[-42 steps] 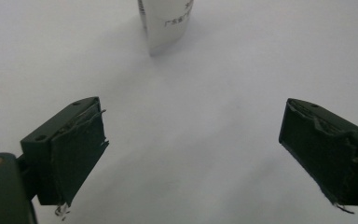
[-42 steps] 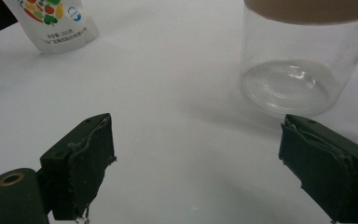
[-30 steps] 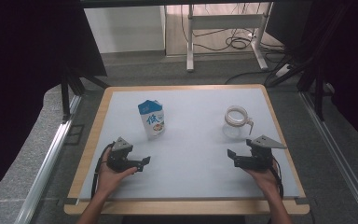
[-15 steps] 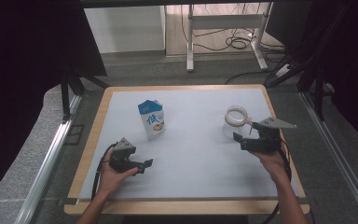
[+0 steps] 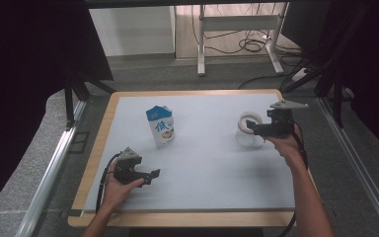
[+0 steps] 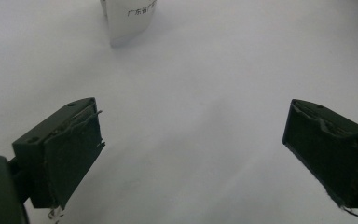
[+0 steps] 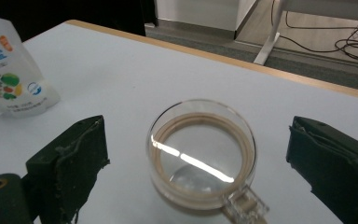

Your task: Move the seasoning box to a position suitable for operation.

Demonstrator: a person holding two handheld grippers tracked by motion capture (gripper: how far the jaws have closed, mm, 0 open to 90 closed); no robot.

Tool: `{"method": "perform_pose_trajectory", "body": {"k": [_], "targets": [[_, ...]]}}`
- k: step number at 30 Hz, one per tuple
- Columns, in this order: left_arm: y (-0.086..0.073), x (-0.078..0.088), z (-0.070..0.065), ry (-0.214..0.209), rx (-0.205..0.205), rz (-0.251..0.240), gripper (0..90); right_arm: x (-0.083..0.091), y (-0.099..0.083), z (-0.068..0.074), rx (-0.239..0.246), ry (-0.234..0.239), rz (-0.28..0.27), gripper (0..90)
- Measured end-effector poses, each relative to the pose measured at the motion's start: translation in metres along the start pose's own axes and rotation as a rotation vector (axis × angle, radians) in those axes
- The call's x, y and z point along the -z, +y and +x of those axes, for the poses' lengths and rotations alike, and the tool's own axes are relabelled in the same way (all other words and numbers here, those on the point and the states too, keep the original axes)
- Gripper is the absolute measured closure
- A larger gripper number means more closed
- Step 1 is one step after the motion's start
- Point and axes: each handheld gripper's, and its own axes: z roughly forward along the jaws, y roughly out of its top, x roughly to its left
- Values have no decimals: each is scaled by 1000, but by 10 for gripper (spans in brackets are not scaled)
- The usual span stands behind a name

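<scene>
- Glass cup [image 7: 200, 156] stands upright on the tabletop [image 5: 212, 163], right of the salt bag [image 5: 161, 126].
- Right gripper [image 7: 198, 168] hovers beside the cup, jaws wide, cup between them, untouched.
- Left gripper [image 6: 193, 154] rests low near the front edge, jaws wide, holding nothing.

Looks like a lab or test room, not a home. Wood-edged table [image 5: 98, 148] topped with a plain white sheet, fenced left and right by metal rails [image 5: 49, 177] and black curtains [image 5: 24, 74]. Grey carpet [image 5: 143, 69] underfoot. Behind, white desk legs [image 5: 202, 44] and loose cables [image 5: 249, 42] trailing across the floor. Bare white wall panel [image 5: 128, 29] at the back, with nothing homely anywhere.
</scene>
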Motion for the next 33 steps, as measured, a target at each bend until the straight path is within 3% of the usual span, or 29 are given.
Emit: {"method": "perform_pose_trajectory", "body": {"k": [5,9,14,23,24,33], "targets": [[-2,-1,1,2,-1,9,46,-18,1,-8,-3,6,38,39],[-2,0,2,7,3,6,46,-42,-5,-17,-14,44,87,23],[-5,-1,2,13,6,14,46,-57,-11,-13,19,46,133,20],[-7,1,0,20,1,17,45,-69,-21,-11,48,41,194,51],[-7,1,1,22,5,14,45,-69,-23,-12,61,35,184,89],[-9,1,2,29,8,17,48,-67,-24,-12,76,58,164,112]]}}
